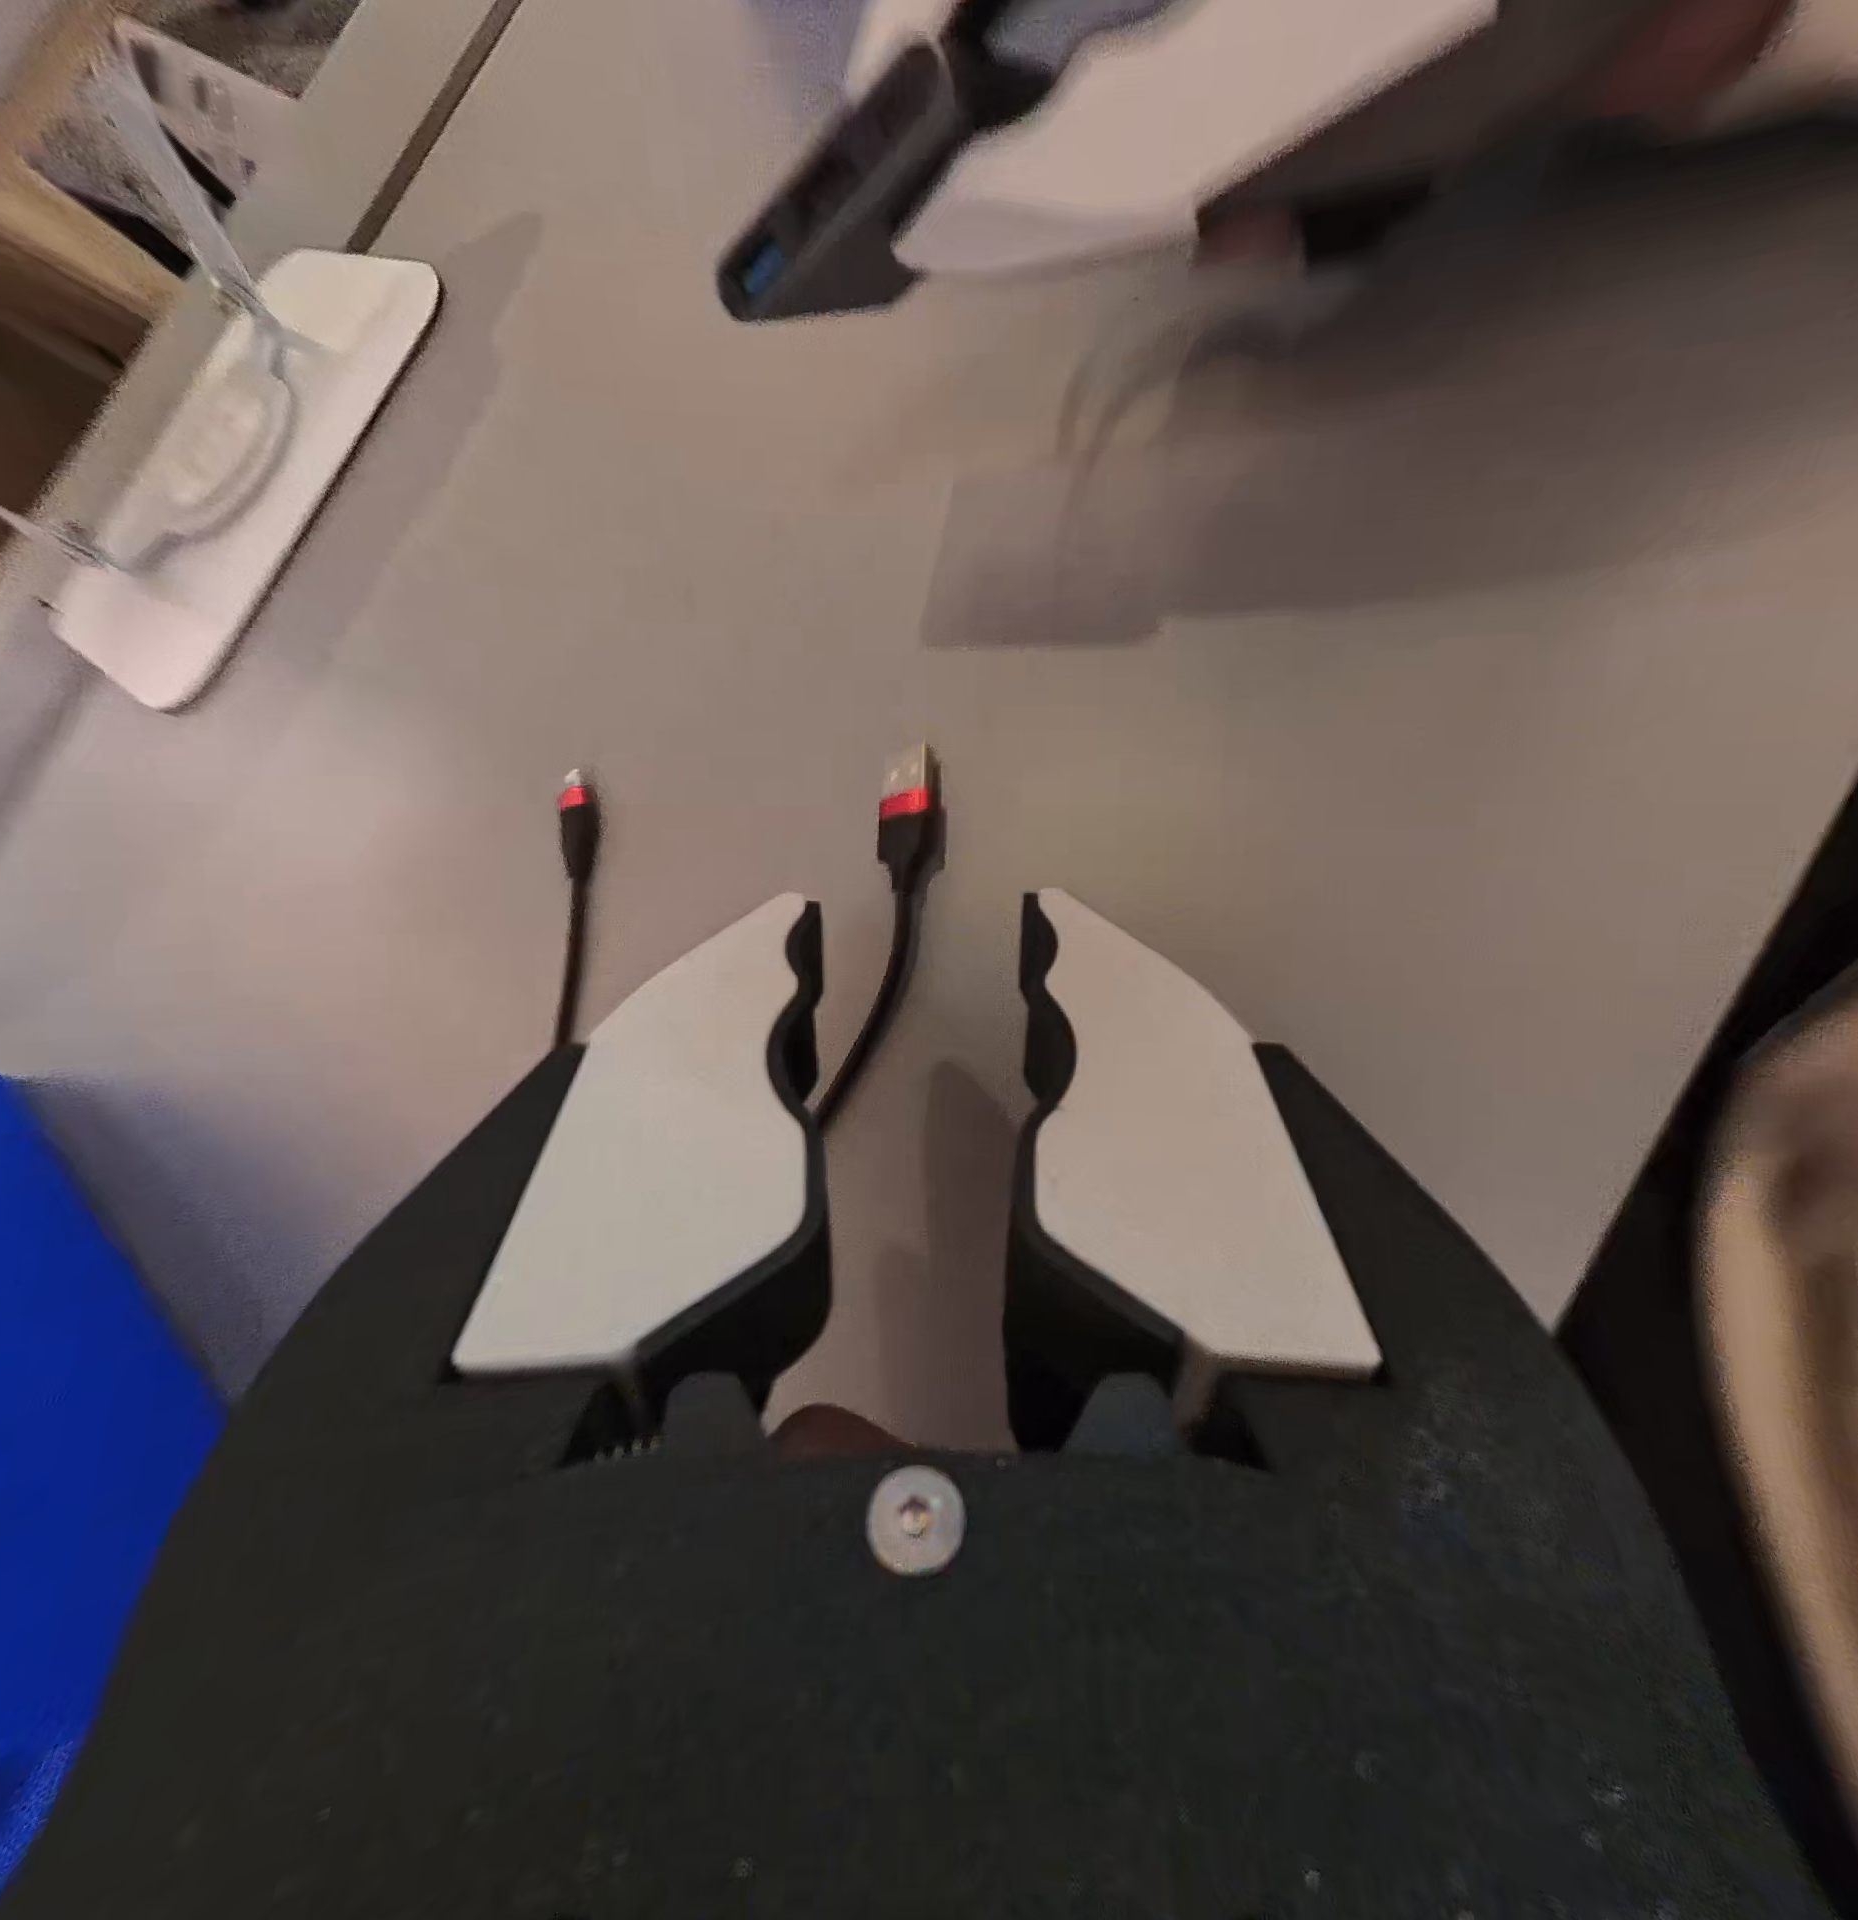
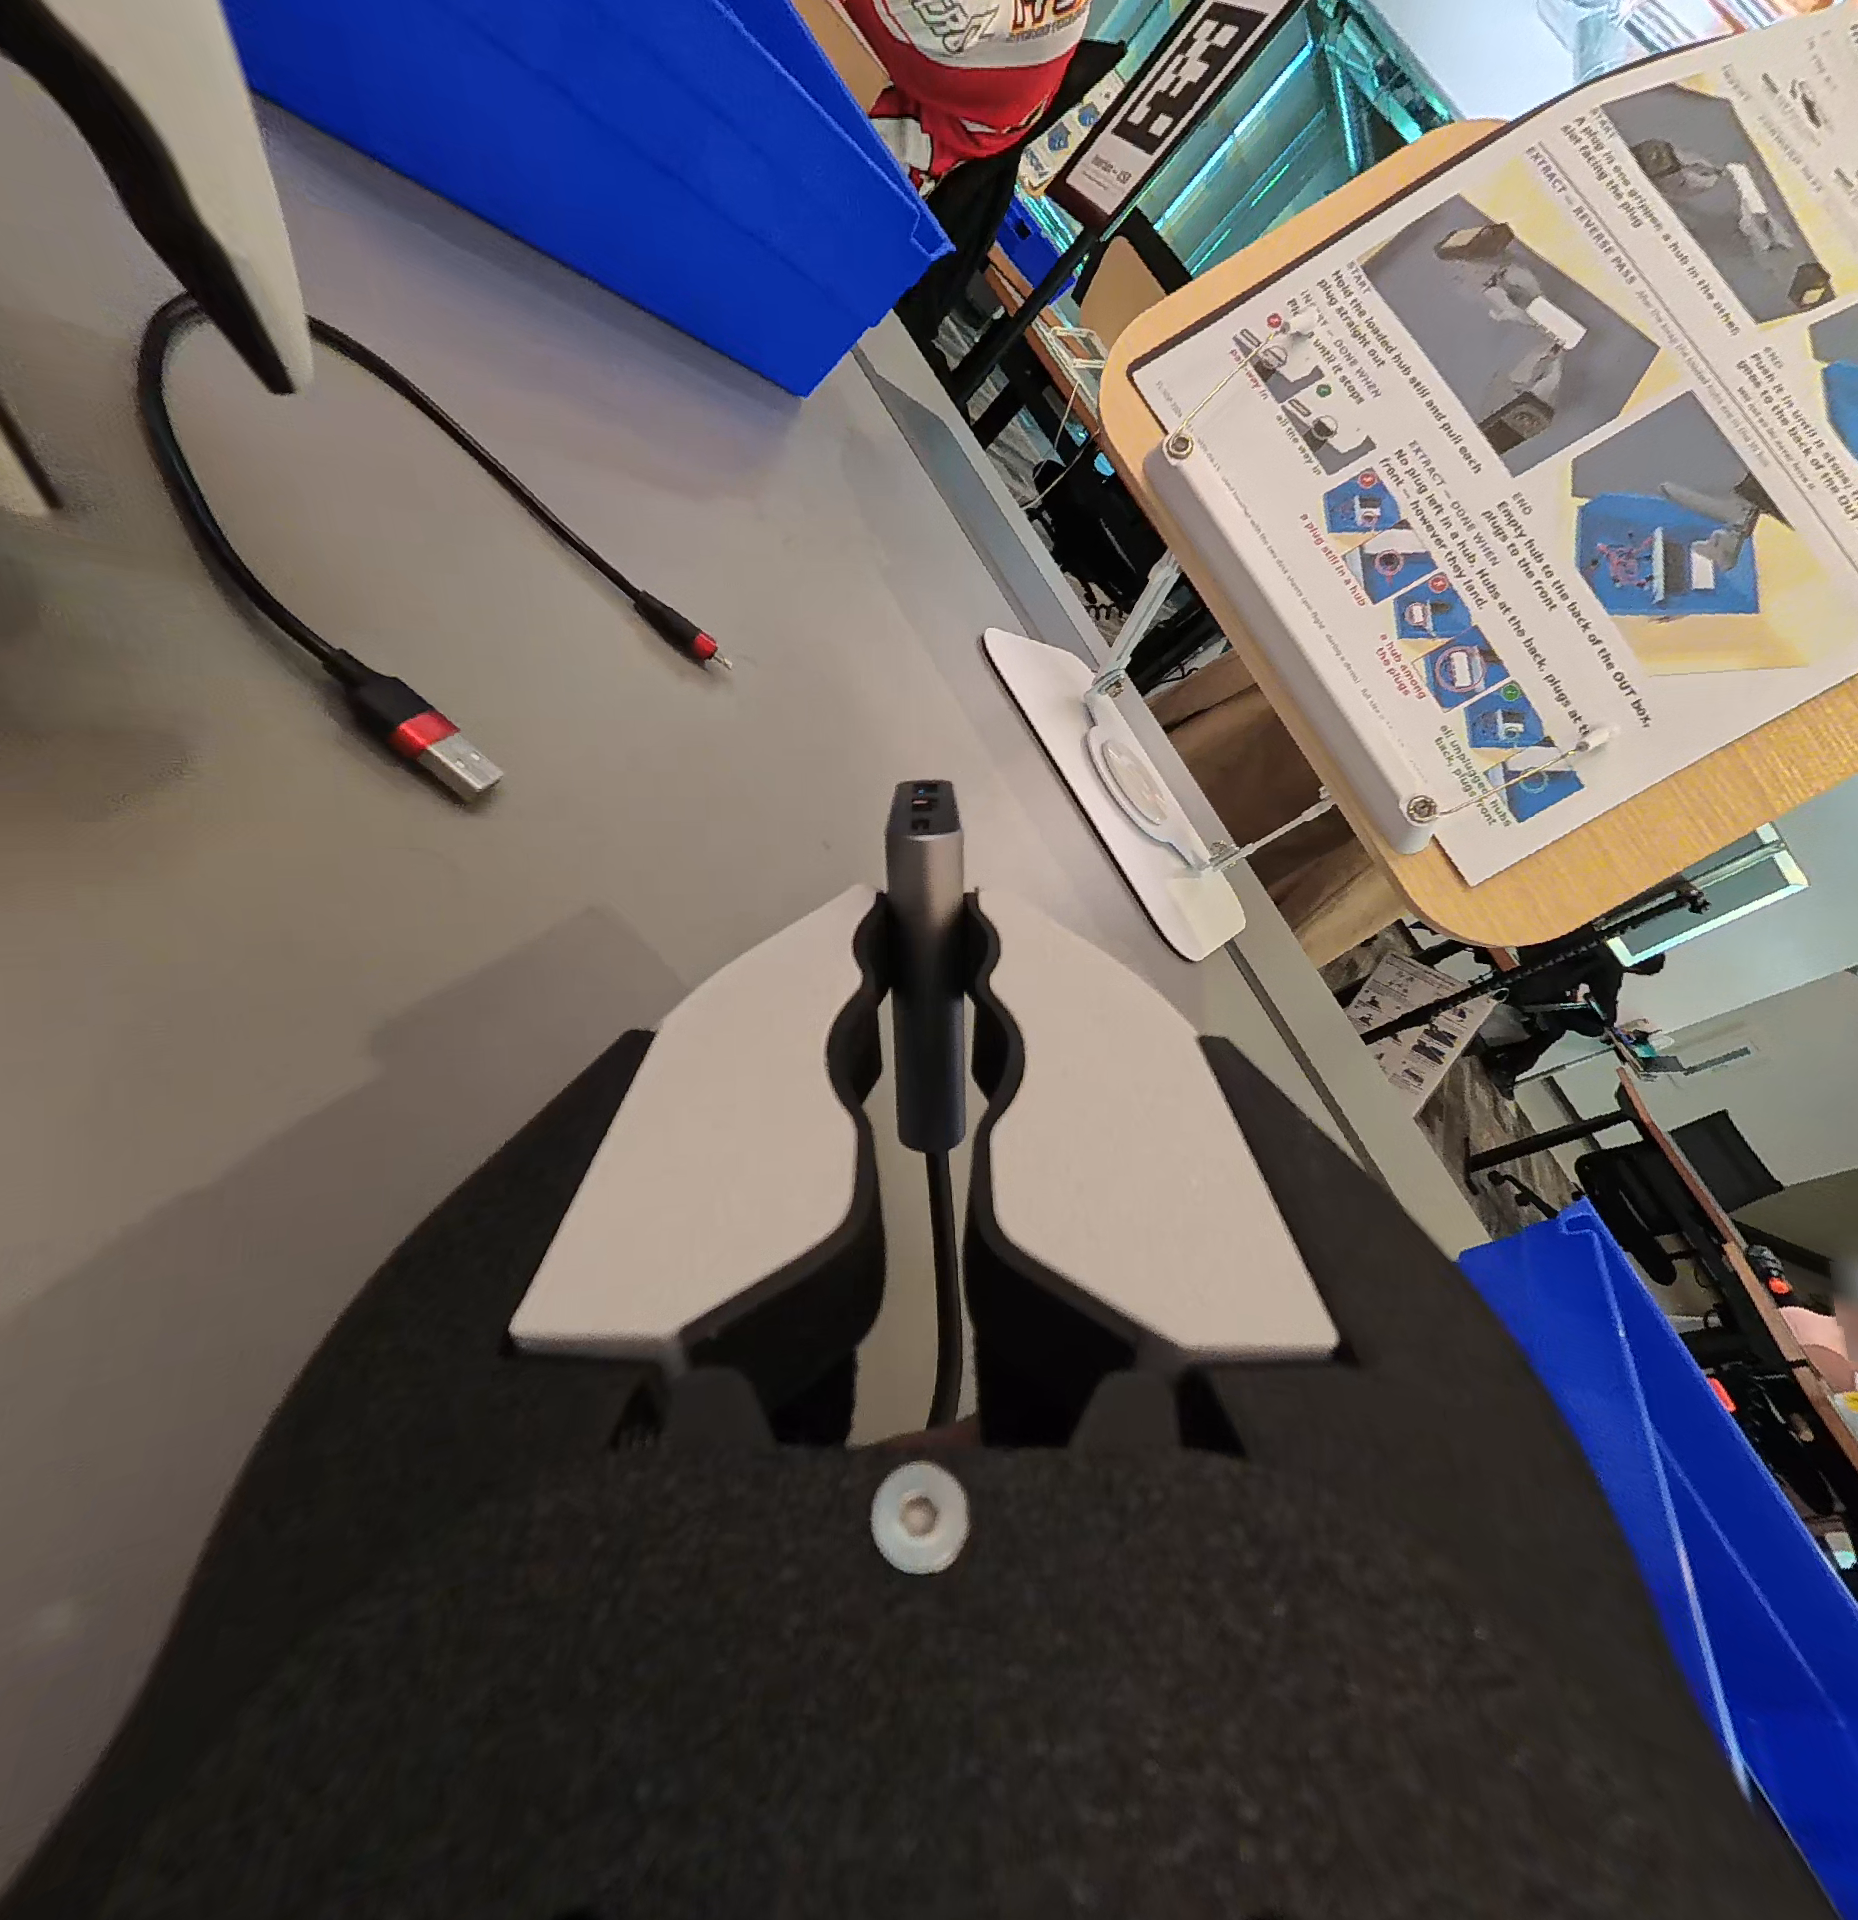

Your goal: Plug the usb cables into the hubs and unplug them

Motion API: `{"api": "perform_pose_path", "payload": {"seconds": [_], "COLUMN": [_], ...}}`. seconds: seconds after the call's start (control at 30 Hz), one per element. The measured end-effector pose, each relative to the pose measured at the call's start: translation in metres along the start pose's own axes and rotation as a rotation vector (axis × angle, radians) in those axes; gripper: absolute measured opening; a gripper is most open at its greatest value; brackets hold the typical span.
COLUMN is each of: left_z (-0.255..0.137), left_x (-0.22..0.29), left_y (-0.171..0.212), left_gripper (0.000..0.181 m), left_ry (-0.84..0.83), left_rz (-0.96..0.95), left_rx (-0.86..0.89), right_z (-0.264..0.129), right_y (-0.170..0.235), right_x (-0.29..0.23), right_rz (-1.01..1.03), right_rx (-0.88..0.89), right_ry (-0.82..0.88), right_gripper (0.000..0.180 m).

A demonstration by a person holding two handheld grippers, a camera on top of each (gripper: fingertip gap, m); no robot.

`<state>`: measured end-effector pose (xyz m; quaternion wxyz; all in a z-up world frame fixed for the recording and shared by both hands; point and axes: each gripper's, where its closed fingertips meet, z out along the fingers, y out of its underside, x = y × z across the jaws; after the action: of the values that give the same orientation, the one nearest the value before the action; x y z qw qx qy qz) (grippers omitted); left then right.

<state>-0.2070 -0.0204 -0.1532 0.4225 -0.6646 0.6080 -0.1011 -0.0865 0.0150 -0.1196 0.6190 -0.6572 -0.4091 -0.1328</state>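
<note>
Lying flat on grey table [image 1: 644,520]: black, red-collared USB-A plug [image 1: 910,800], long axis pointing straight ahead, just beyond spread left gripper [image 1: 921,914], cord trailing back between fingers. Hovering well ahead and right: slim dark grey metal hub [image 2: 923,935], pinched lengthwise in right gripper [image 2: 920,904], ports facing forward.

**Blurred, cut off and covered**

In the left wrist view the right tool [image 1: 904,223] and its dark grey slim metal hub [image 1: 800,249] are motion-blurred. The black red-banded cable [image 1: 883,997] passes under the left tool [image 1: 920,914]. Blue plastic bin [image 2: 634,156]: cropped.

Matt grey hub [image 2: 925,935], shiny metal USB plug [image 2: 466,771], smooth table [image 2: 696,499].
</note>
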Motion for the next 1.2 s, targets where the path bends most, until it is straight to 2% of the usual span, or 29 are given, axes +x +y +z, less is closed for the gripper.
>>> {"api": "perform_pose_path", "payload": {"seconds": [0.07,0.3,0.4,0.47,0.5,0.7,0.9,1.07,1.2], "left_z": [0.002,0.035,0.038,0.038,0.038,0.033,0.005,0.016,0.024], "left_x": [-0.003,-0.013,-0.007,0.002,0.003,-0.001,-0.026,-0.032,-0.031], "left_y": [-0.009,0.009,0.020,0.020,0.020,0.023,-0.022,-0.037,-0.048], "left_gripper": [0.035,0.028,0.023,0.006,0.003,0.003,0.003,0.003,0.003], "left_ry": [0.049,0.205,0.244,0.286,0.287,0.295,0.325,0.322,0.352], "left_rz": [-0.119,-0.205,-0.189,-0.191,-0.198,-0.150,-0.024,0.065,0.025], "left_rx": [0.029,-0.057,-0.107,-0.089,-0.073,-0.148,-0.133,-0.180,-0.152], "right_z": [0.001,0.001,0.001,0.002,0.002,0.004,0.002,0.000,0.001], "right_y": [0.000,0.000,0.001,0.002,0.003,0.004,-0.001,-0.005,-0.006], "right_x": [-0.001,-0.003,-0.002,-0.004,-0.005,-0.011,-0.016,-0.020,-0.024], "right_rz": [-0.001,0.000,0.009,0.007,0.002,-0.058,-0.133,-0.216,-0.258], "right_rx": [-0.003,-0.001,-0.004,-0.009,-0.014,-0.027,-0.008,0.000,-0.003], "right_ry": [-0.004,-0.014,-0.020,-0.030,-0.033,-0.043,-0.030,-0.006,-0.003], "right_gripper": [0.012,0.012,0.012,0.012,0.012,0.012,0.012,0.012,0.012]}}
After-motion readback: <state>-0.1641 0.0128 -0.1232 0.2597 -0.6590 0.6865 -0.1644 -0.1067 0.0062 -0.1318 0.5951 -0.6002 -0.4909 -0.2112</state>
